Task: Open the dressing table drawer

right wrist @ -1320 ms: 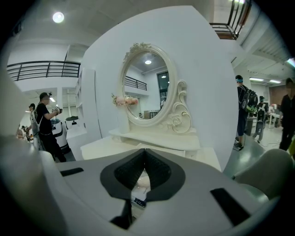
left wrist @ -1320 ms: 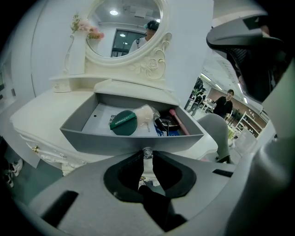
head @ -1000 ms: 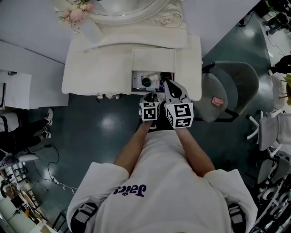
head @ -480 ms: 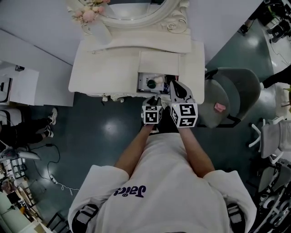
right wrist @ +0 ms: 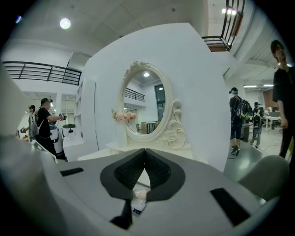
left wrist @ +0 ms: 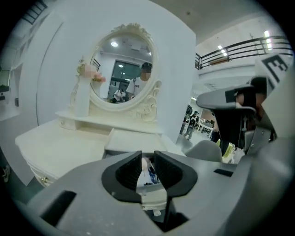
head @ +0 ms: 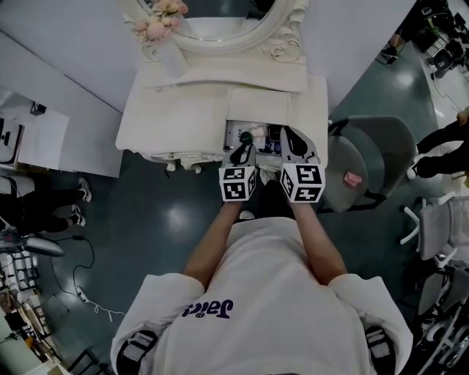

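Over the open drawer [head: 230, 139], left gripper [head: 240, 151] has advanced, jaws slightly apart; right gripper [head: 290, 136] jaws together.

1. Cream counter [head: 176, 117] stands on a dark, glossy floor [head: 168, 212].
2. Its raised rear shelf [head: 227, 73] carries an oval mirror [left wrist: 122, 69] and, at the left end, a white vase [left wrist: 82, 97] of pink flowers [left wrist: 90, 73].
3. The front drawer [head: 256, 135] is open, with small items inside.

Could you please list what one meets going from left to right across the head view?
White side unit → pink flowers → left tool → right tool → grey chair.
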{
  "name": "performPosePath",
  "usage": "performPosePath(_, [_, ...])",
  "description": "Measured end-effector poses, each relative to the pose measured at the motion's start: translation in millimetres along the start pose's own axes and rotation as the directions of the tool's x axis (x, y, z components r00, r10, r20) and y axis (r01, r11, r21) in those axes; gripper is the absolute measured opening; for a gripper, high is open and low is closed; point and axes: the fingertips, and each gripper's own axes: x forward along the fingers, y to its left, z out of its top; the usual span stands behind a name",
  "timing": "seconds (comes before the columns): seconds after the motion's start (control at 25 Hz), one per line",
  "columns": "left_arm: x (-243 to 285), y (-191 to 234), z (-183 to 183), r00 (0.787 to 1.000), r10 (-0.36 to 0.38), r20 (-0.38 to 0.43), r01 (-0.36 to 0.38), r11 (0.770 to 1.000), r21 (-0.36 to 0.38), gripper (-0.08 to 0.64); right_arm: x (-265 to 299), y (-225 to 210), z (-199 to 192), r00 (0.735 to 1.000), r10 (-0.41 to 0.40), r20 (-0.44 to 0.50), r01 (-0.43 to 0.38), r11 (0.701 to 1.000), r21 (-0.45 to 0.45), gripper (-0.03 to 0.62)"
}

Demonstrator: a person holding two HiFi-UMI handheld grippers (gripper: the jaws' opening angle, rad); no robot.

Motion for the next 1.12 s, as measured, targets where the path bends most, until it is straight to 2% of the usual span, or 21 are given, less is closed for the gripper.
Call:
performPosePath(0.24, [-26.2, 5.6, 73.1, 0.987, 0.000, 0.161, -0.010, 0.998, 0.062, 0.062, -9.5, -8.0, 31.2, 0.998, -0.010, 0.062, 0.011, 1.000, -0.012, 0.009])
performPosePath(0.44, [-50.9, 1.5, 122.3, 0.963, -0.022, 0.269, -0.003, 0.996, 0.092, 0.029, -16.1, -9.9, 50.5, 0.995, -0.011, 0.097, 0.013, 1.000, -0.018, 0.009])
performPosePath(0.68, [-77.0, -7.5, 163.7, 0.928, -0.044, 0.369, -0.012, 0.989, 0.148, 0.015, -21.4, -6.5, 69.6, 0.992, 0.020, 0.127, -0.015, 0.999, -0.040, 0.010])
performPosePath(0.84, [-85.4, -11.7, 177.7, 0.912, -0.059, 0.406, -0.018, 0.983, 0.183, 0.014, -24.1, 1.7, 76.3, 0.989, 0.064, 0.132, -0.056, 0.997, -0.058, 0.009])
performPosePath(1.12, [-81.8, 1.3, 176.0, 0.914, -0.067, 0.399, -0.009, 0.983, 0.184, 0.014, -15.6, 8.3, 72.5, 0.986, 0.138, 0.099, -0.129, 0.988, -0.090, 0.009])
